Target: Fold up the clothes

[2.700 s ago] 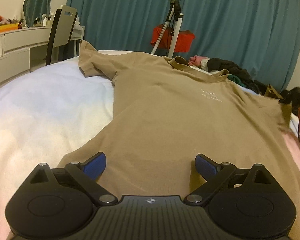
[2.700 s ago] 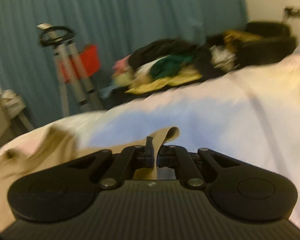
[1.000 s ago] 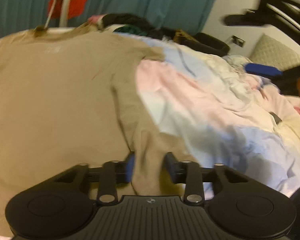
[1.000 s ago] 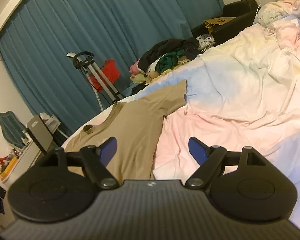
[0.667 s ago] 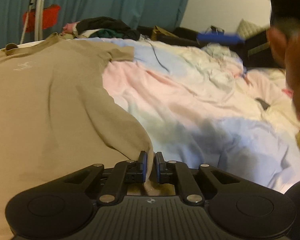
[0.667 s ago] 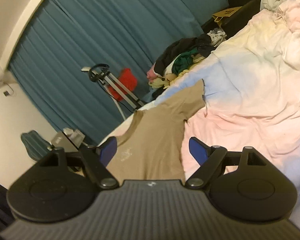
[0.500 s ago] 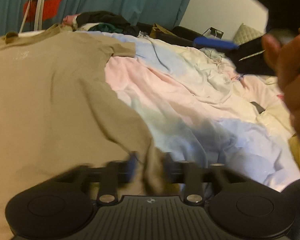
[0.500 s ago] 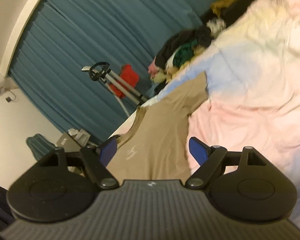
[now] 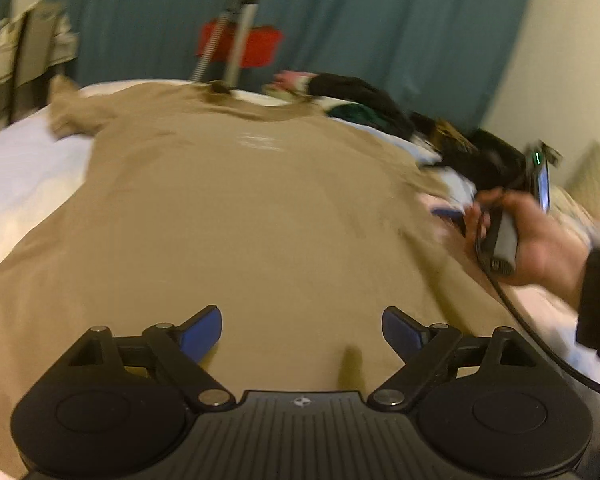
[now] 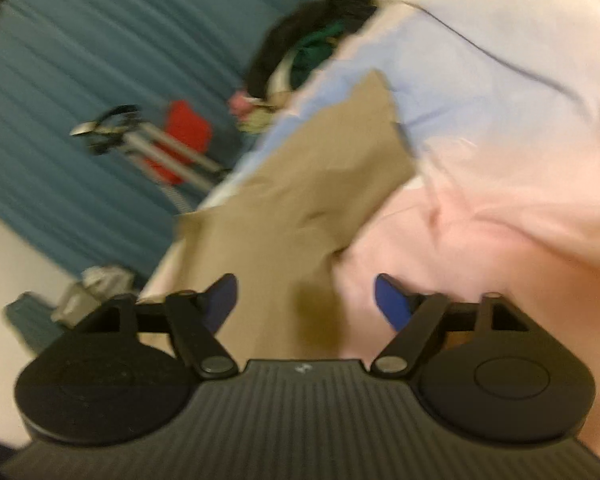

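Tan T-shirt lies flat — chest print unreadable; left gripper and right gripper gape wide, holding nothing.

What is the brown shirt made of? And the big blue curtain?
The brown shirt looks like soft, matte knit cloth, probably cotton: it lies limp and dull with gentle wrinkles. The blue curtain seems a thicker woven fabric, hanging in long straight folds without shine. Blur hides the weave, so both are guesses.

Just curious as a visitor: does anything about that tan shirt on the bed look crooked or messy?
Mostly flat, but the tan shirt has its far-left sleeve bunched and crumpled instead of spread out.
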